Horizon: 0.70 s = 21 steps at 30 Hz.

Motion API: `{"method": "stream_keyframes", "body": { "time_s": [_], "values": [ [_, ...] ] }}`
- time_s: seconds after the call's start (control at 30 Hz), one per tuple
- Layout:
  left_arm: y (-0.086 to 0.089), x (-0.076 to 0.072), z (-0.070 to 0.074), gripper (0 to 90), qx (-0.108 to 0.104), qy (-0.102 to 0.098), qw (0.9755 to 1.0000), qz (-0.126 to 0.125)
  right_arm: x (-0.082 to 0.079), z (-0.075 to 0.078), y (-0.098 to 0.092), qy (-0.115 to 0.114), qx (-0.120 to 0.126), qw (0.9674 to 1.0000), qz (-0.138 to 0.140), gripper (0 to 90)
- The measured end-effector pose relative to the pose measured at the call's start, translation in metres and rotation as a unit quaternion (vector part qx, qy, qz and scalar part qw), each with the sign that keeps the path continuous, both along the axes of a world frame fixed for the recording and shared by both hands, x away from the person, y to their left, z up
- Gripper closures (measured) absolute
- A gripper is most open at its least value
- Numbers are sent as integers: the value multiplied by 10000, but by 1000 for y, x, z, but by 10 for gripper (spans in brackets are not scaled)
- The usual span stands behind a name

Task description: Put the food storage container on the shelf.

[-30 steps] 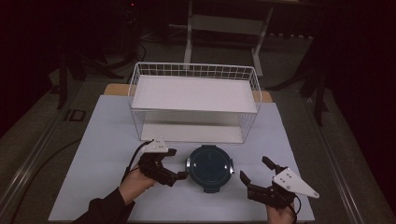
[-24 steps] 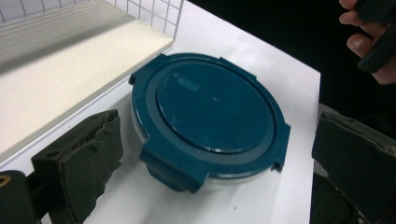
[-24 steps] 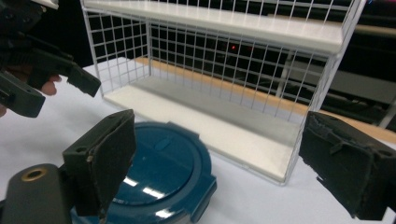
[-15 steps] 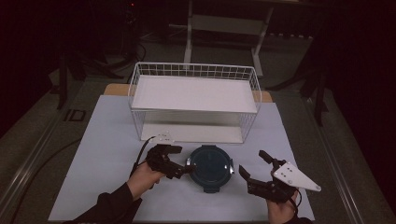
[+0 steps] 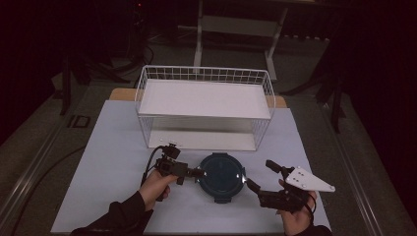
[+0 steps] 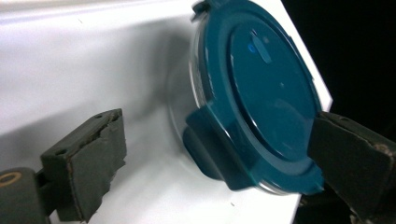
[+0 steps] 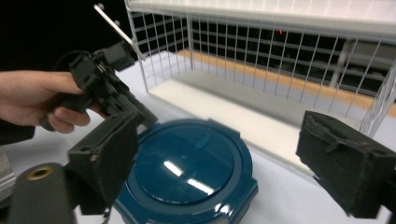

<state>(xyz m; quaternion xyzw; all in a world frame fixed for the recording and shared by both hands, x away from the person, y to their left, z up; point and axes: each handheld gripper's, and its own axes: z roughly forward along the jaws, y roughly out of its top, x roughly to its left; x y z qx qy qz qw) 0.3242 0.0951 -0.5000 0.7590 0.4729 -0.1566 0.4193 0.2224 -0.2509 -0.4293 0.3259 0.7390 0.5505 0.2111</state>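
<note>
At the left of the high view, the left gripper (image 5: 199, 172) lies low over the white desk (image 5: 113, 147), its tips at the left rim of the round blue lidded container (image 5: 222, 177). A person's hand (image 5: 156, 183) holds it, the sleeve cut off by the bottom edge. In the left gripper view the jaws stand wide apart: one pad lies on the bare desk clear of the container, the other pad sits against the far rim of the lid, so the container's near edge and a side clasp (image 6: 212, 144) lie between them without being pinched. The desk's edge runs close behind the container there, with darkness beyond.

The container sits near the front middle of the desk, just in front of the white wire basket (image 5: 204, 105), apart from it. Its contents are hidden under the lid.

To the right, the right gripper (image 5: 263, 177) hovers just beside the container's right rim, jaws spread wide, not touching; the grey plate on top hides part of the hand. Open desk lies left of the left hand and along the front, while the room around the desk is too dark to make out
</note>
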Motion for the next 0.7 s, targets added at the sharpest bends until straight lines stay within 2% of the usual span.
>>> {"method": "stream_keyframes", "body": {
  "time_s": [0.03,0.1,0.2,0.23,0.27,0.3,0.43,0.5,0.53,0.6,0.67,0.7],
  "values": [
    [0,0,0,50,6,89,10000,-5,0,-1,1,5,-52,10000,-72,108],
    [0,2,-1,57,-133,343,9993,16,1,-2,3,21,-121,9999,-95,106],
    [2,4,-1,156,-180,487,9986,109,1,-4,5,26,-180,9998,-86,107],
    [2,4,-2,155,-179,531,9983,129,1,-5,6,38,-203,9998,-77,107],
    [3,5,-3,168,-200,648,9976,162,2,-6,7,76,-220,9997,-64,107],
    [3,6,-4,222,-212,718,9970,214,2,-6,7,131,-257,9996,-66,107],
    [4,7,-7,347,-268,957,9946,305,3,-7,9,194,-313,9993,-100,108],
    [4,7,-9,435,-350,1069,9932,297,4,-8,9,245,-299,9992,-109,108],
    [4,8,-10,462,-459,1141,9920,279,4,-8,9,248,-294,9992,-116,108],
    [4,9,-14,514,-506,1255,9904,289,4,-8,10,267,-337,9990,-125,108],
    [5,10,-17,520,-611,1382,9881,286,4,-9,10,275,-342,9990,-105,107],
    [5,10,-17,525,-611,1382,9881,286,4,-9,10,275,-342,9990,-105,107]
  ]
}}
